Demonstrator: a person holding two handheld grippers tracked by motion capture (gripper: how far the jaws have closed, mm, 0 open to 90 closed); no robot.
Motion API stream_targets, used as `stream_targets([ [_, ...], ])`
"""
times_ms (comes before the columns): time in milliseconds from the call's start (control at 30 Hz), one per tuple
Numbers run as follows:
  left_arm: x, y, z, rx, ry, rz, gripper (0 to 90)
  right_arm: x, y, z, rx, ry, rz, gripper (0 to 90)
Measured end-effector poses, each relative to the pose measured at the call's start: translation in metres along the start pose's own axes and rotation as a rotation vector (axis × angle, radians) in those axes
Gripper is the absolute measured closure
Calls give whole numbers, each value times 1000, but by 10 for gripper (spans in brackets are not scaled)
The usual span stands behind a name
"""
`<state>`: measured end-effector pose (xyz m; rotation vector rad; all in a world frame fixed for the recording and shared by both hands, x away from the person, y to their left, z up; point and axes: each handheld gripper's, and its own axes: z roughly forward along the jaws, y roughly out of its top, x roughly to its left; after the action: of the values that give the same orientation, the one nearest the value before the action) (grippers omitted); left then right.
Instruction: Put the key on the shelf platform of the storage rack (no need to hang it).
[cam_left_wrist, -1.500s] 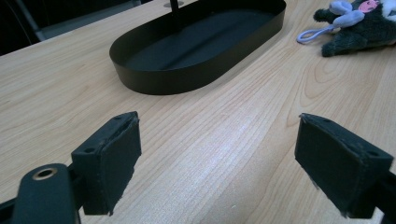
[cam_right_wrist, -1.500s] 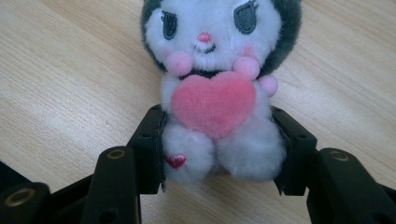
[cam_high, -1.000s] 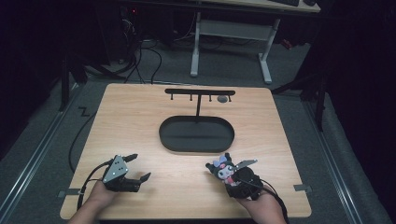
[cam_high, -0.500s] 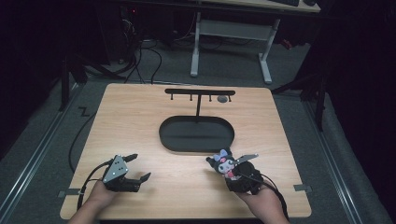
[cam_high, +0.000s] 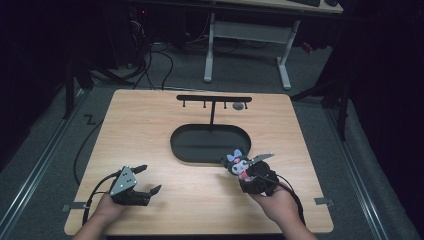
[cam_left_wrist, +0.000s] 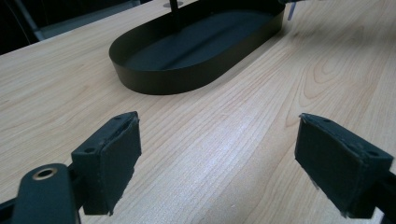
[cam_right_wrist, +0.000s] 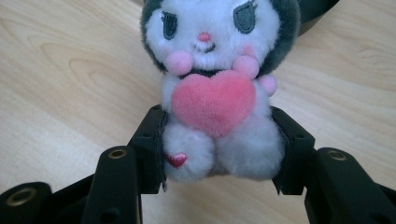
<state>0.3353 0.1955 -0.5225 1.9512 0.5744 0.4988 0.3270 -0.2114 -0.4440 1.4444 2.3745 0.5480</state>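
Observation:
A small plush toy with a white face, dark hood and pink heart sits between the jaws of my right gripper, which is shut on its lower body. In the high view the plush toy and right gripper hang just off the front right rim of the black oval tray. A black T-shaped stand with small hooks rises from the tray's far side. My left gripper rests at the table's front left, open with nothing between its pads. Ahead of it lies the tray.
The wooden table has bare surface around the tray. A small grey round thing hangs under the stand's right end. Cables trail from both grippers. A desk frame stands on the floor beyond the table.
My right gripper has carried the plush toy a little up and away from the front edge, toward the tray. The left gripper has stayed put.

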Motion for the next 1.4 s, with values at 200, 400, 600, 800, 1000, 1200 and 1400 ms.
stream_targets([
  [200, 0, 0, 0, 0, -1, -1, 154, -7, 13, 2, -22, -14, 16, 476],
  [400, 0, 0, 0, 0, -1, 0, 154, -11, 20, 8, -26, -12, 31, 477],
  [600, 0, 0, 0, -1, -1, -2, 154, -12, 29, 12, -26, -12, 31, 476],
  [800, 0, 0, 0, 0, -3, -2, 154, -13, 41, 18, -32, -17, 30, 476],
  [1000, 0, 0, 0, -1, -4, -2, 154, -14, 50, 24, -30, -12, 35, 476],
  [1200, 0, 0, 0, -1, -3, -3, 154, -14, 56, 30, -29, -11, 40, 476],
  [1400, 1, 0, 0, -2, -4, -4, 154, -15, 64, 38, -28, -15, 45, 476],
])
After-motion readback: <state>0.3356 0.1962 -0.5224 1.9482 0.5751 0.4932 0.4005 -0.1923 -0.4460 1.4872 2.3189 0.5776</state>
